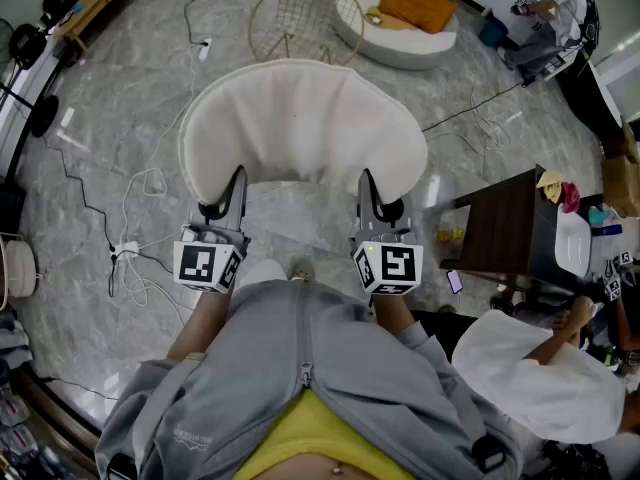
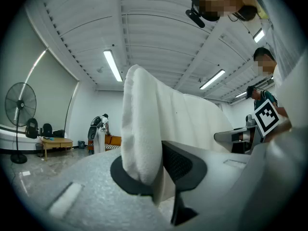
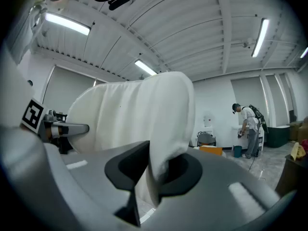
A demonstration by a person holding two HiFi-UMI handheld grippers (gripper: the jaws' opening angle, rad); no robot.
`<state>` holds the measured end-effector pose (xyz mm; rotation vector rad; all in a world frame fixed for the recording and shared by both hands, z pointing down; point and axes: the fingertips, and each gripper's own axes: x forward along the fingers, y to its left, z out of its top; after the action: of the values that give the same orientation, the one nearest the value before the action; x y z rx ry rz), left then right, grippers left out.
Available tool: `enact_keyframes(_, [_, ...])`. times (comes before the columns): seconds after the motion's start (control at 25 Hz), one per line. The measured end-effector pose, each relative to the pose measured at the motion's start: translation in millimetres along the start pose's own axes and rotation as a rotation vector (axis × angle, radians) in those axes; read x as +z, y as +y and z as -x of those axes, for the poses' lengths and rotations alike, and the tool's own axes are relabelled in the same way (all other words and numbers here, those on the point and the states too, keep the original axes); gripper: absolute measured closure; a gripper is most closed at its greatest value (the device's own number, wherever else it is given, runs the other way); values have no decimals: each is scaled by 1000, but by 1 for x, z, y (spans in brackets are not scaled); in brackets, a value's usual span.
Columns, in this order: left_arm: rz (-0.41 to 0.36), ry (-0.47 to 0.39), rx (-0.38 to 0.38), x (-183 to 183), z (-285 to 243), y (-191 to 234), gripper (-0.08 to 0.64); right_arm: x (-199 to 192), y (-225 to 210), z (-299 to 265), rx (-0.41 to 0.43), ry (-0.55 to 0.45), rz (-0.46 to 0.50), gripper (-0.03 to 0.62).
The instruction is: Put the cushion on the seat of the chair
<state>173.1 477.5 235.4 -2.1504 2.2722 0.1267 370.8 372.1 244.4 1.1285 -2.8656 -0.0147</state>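
In the head view I hold a white, fleecy, half-round seat cushion (image 1: 300,118) out in front of me over the grey marbled floor (image 1: 120,98). My left gripper (image 1: 232,183) and right gripper (image 1: 368,186) each pinch its near edge, one toward each corner. A round gold wire-frame chair (image 1: 300,18) stands beyond the cushion's far rim, well apart from it. I take that to be the seat it goes on, and the cushion is not yet over it.

In the left gripper view the jaws are nearly together, and the dark pads (image 2: 180,165) squeeze a thick fold of the white fabric. The rest of the cushion rises broad ahead of them.

In the right gripper view it is the same: the pads (image 3: 122,170) are clamped on the soft edge, which bulges around them.

I judge the cushion to be light and plush. It compresses easily yet has enough body to stay spread instead of drooping. It should not slip, and nothing about it is fragile. Two grips set wide along one edge suit it, since a single central pinch would let it fold.
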Motion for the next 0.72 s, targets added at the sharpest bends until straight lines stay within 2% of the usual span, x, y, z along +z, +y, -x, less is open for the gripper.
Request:
enact_keyframes(0.36, [23,24,7,-21,-11,13,497,-20,-3,-19,17,32,-53,522])
enact_keyframes(0.72, [57,25,-4,-43,-78,79,497,-28,-4,-110,7,59,-35,520])
